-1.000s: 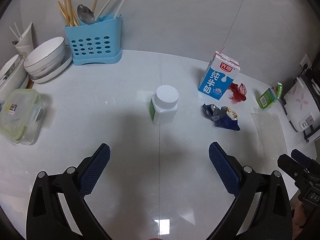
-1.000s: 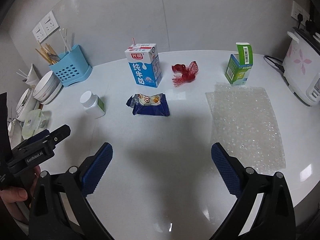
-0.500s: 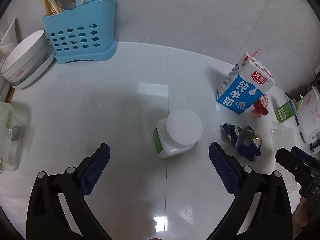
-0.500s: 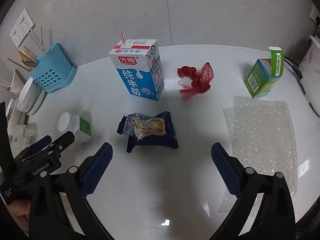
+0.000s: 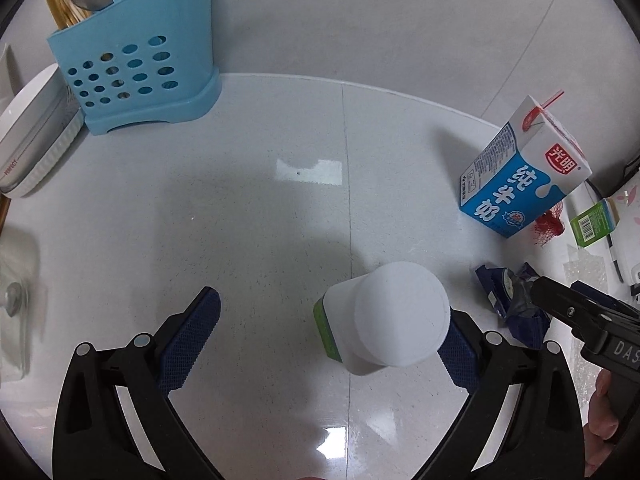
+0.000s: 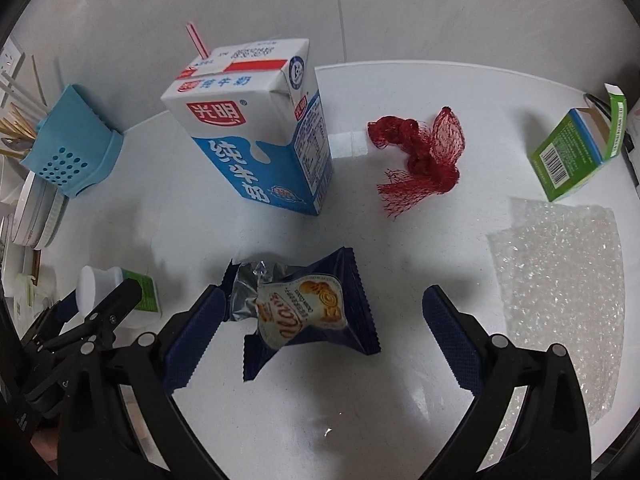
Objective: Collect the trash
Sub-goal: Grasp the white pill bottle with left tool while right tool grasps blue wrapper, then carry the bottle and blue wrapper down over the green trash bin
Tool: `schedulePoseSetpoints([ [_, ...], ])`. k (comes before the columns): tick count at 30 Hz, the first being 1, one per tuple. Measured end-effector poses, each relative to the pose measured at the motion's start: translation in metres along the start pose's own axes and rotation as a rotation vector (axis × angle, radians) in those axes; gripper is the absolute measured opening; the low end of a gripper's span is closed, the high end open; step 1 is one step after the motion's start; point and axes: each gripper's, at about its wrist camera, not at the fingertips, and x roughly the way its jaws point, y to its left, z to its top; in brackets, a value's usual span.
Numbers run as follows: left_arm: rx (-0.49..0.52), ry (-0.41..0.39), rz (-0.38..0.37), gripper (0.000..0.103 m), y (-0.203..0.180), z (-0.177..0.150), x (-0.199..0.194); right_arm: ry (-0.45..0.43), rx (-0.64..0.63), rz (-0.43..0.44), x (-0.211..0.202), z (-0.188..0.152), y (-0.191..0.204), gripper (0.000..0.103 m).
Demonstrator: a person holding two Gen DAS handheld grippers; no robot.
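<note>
My left gripper [image 5: 328,340] is open, and a white pill bottle [image 5: 384,320] with a green label stands between its fingers, close against the right pad. My right gripper [image 6: 324,332] is open, and a dark blue snack wrapper [image 6: 308,312] lies on the counter between its fingers, near the left pad. A blue-and-white milk carton [image 6: 256,136] with a straw stands behind the wrapper. A red mesh net [image 6: 420,156], an open green box [image 6: 576,152] and a bubble wrap sheet [image 6: 560,280] lie to the right.
A blue cutlery holder [image 5: 132,68] with a spoon and chopsticks stands at the back left by the wall. Stacked white bowls [image 5: 32,140] sit left of it. A clear container [image 5: 12,300] is at the far left edge.
Both grippers have moved forward and down. The bottle now stands between the left fingers, and the wrapper now lies between the right fingers. Both stay open.
</note>
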Motion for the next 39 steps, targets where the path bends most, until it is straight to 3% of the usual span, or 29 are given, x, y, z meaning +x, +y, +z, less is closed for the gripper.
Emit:
schedulePoseSetpoints([
  [8, 0.034, 0.004, -0.020, 0.081, -0.004, 0.011, 0.013, 0.028, -0.005, 0.003, 0.015, 0.000, 0.008, 0.082],
  [11, 0.048, 0.006, -0.030, 0.068, -0.007, 0.014, 0.015, 0.032, -0.002, 0.002, 0.017, 0.000, 0.009, 0.074],
  [13, 0.059, 0.011, -0.038, 0.053, -0.010, 0.016, 0.018, 0.033, -0.007, 0.000, 0.019, -0.001, 0.009, 0.065],
  [14, 0.068, 0.015, -0.037, 0.051, -0.011, 0.017, 0.019, 0.037, -0.011, -0.002, 0.019, -0.002, 0.009, 0.062],
  [22, 0.099, -0.006, 0.000, 0.050, -0.012, 0.018, 0.020, 0.010, -0.034, -0.034, 0.018, -0.013, 0.009, 0.033],
  [25, 0.091, -0.002, -0.002, 0.049, -0.006, 0.018, 0.020, 0.001, -0.040, -0.045, 0.017, -0.017, 0.008, 0.028],
  [39, 0.101, -0.015, 0.000, 0.048, -0.003, -0.007, -0.006, -0.054, -0.040, -0.011, -0.013, -0.029, 0.001, 0.027],
])
